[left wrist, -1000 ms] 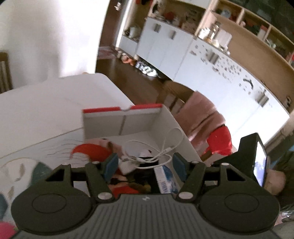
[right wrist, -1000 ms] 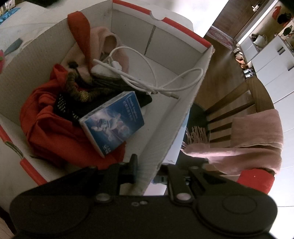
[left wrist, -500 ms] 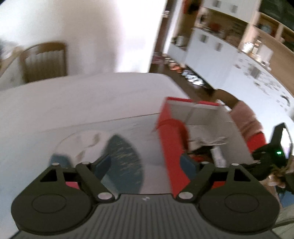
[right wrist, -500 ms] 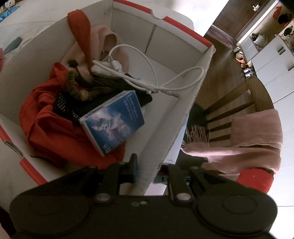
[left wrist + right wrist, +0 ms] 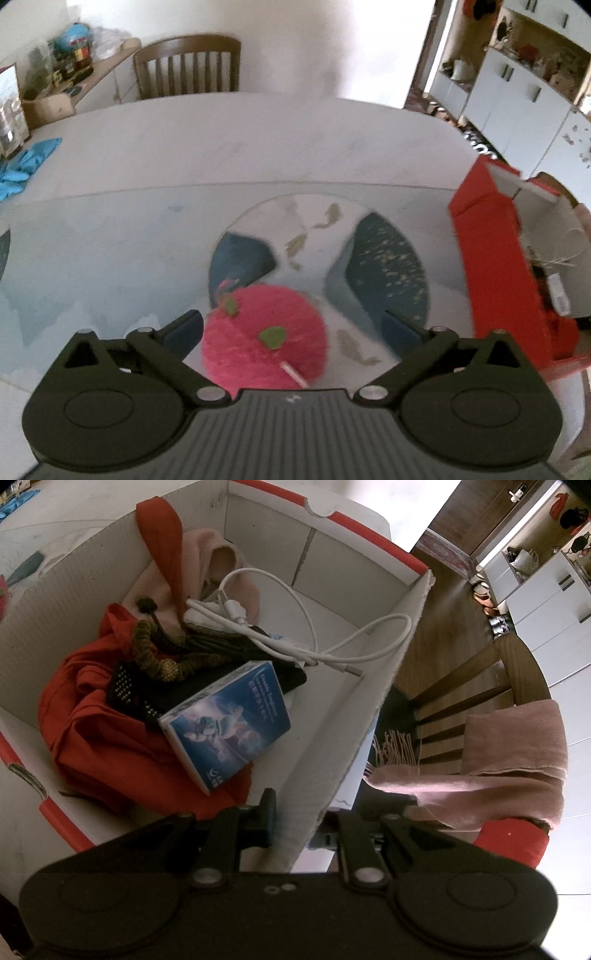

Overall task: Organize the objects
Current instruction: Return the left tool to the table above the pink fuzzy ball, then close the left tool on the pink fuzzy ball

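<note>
The left gripper (image 5: 293,330) is hanging over the table (image 5: 258,147) with its jaws opening wide; the pink fluffy ball (image 5: 264,341) is lying on the table between them, and neither pad is pressing on it. A thin white stick is poking out of the ball toward the camera. Beyond the ball, the printed mat (image 5: 317,254) is spreading out under it. The red and white box (image 5: 491,258) is standing to the right of the ball, apart from it, and a wooden chair (image 5: 186,68) is standing beyond the table's far edge.

The right gripper (image 5: 295,810) is clamping the near wall of the box (image 5: 343,738), one finger inside and one outside. Inside the box, just past that wall, a blue carton (image 5: 229,727) is leaning on red cloth (image 5: 96,731); farther in, a white cable (image 5: 306,642) is looping over dark items and pink cloth (image 5: 218,565). To the right of the box, a pink scarf (image 5: 509,760) is draping over another chair.
</note>
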